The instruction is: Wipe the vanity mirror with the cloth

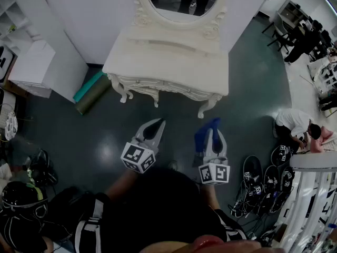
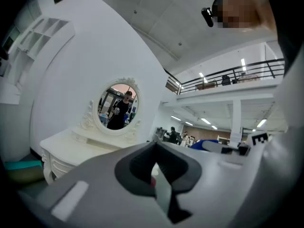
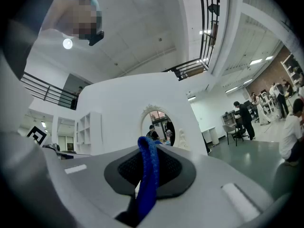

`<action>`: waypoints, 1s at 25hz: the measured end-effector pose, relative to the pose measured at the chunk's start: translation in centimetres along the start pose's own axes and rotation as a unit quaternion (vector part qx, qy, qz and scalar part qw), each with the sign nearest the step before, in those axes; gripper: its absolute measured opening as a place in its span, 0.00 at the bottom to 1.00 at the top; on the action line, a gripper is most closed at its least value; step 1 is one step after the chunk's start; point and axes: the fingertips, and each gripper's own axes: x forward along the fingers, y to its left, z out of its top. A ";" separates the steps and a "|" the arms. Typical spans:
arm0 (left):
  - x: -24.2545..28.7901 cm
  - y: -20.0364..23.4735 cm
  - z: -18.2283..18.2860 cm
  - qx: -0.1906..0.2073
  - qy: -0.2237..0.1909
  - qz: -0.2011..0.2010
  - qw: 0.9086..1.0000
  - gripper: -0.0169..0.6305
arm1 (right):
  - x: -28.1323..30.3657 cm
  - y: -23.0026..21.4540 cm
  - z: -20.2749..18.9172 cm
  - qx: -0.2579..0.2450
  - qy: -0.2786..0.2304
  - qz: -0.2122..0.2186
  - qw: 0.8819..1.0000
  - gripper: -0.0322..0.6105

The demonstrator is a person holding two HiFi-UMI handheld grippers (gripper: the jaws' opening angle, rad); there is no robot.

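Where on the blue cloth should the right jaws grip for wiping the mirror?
The hold looks right: the right gripper is shut on the blue cloth at a bunched fold, with a loop standing past the tips. That loose front end faces the mirror and probably serves as the pad; come at the glass head-on.

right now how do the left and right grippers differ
The right gripper is shut on the blue cloth; the left gripper is shut on nothing. In the head view the left gripper angles inward, while the right gripper points straight ahead. Both hang over the floor, short of the vanity.
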 end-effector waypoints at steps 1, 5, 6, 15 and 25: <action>-0.1 -0.2 0.0 0.000 0.000 0.000 1.000 0.04 | -0.1 -0.1 0.0 0.000 0.000 0.001 1.000 0.11; -0.3 -0.6 -0.3 0.003 0.001 0.000 1.000 0.04 | -0.4 -0.3 -0.1 0.000 0.001 0.001 1.000 0.11; -0.3 -0.6 -0.4 0.003 0.002 0.000 1.000 0.04 | -0.4 -0.4 -0.3 -0.001 0.000 0.002 1.000 0.11; -1.1 0.6 -0.1 -0.006 -0.003 0.014 1.000 0.04 | 0.1 0.2 -0.7 0.031 0.000 -0.002 1.000 0.11; -3.7 4.1 1.4 0.020 -0.011 0.030 0.999 0.04 | 1.3 3.6 -1.0 0.030 -0.016 -0.006 0.999 0.11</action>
